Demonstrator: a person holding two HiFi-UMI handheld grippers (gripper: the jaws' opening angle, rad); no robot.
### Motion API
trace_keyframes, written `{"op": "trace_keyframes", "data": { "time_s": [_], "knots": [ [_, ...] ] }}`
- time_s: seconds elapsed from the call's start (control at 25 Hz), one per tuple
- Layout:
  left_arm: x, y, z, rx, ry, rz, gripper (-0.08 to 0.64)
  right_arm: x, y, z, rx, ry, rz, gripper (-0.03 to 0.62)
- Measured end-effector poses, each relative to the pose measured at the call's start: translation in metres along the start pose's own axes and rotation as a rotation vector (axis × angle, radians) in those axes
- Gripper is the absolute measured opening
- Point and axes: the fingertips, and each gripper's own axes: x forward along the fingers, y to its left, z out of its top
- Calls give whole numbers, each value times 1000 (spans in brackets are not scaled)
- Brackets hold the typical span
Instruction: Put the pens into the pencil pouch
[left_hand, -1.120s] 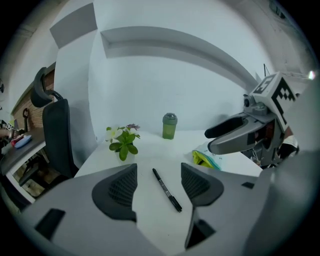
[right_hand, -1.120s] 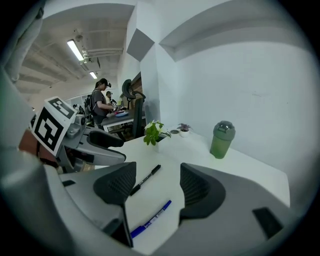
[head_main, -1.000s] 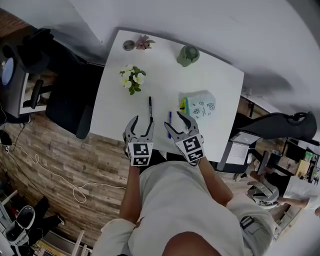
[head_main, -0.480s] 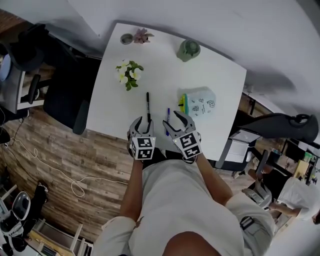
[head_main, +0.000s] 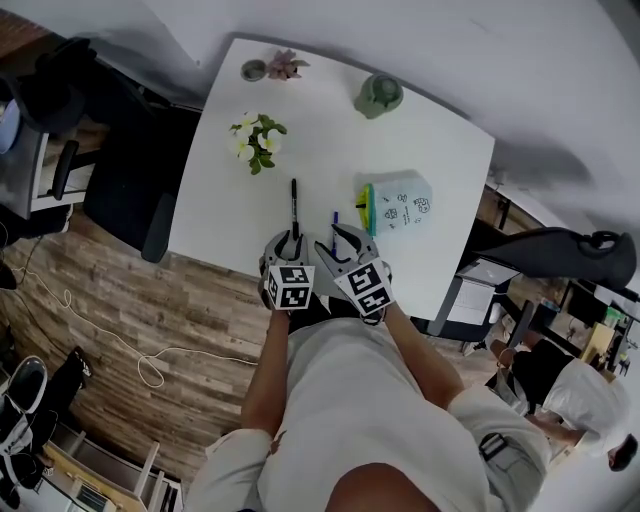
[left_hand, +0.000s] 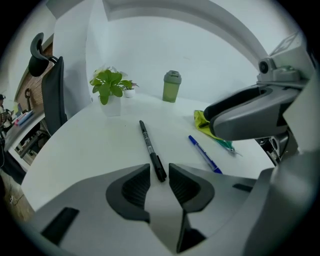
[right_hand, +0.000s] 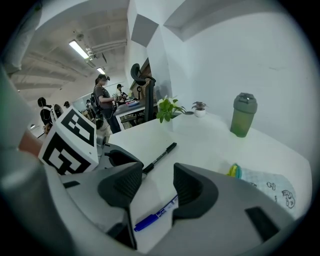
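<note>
A black pen (head_main: 293, 203) and a blue pen (head_main: 335, 222) lie side by side on the white table (head_main: 440, 150). To their right is the pale blue pencil pouch (head_main: 400, 205) with a yellow-green edge. My left gripper (left_hand: 159, 175) is down at the table. Its jaws have just been closing, and the black pen's (left_hand: 148, 142) near end lies between them with a sliver of gap. My right gripper (right_hand: 157, 182) hovers open over the blue pen (right_hand: 155, 216), its jaws also narrowing with nothing pressed between them.
A potted plant (head_main: 255, 140), a small pot (head_main: 270, 68) and a green bottle (head_main: 378, 95) stand toward the table's far side. Black office chairs (head_main: 120, 180) flank the table. People stand in the room behind, in the right gripper view.
Both grippers have come down and forward to the pens' near ends. The left jaws have narrowed a lot around the black pen's end; the right jaws have narrowed a little.
</note>
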Motion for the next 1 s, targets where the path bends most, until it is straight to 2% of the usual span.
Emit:
{"op": "trace_keyframes", "data": {
  "time_s": [0.2,0.52,0.8,1.0],
  "knots": [
    [3,2,-2,17,2,18,87,-2,0,0,0,-3,-5,199],
    [0,0,-2,26,5,-13,52,-10,-4,1,3,-16,-42,198],
    [-14,-4,14,87,-30,-66,51,-24,-24,-5,34,-22,-140,190],
    [-22,-14,24,156,-42,-132,51,-37,-47,-16,72,-11,-248,181]
  ]
}}
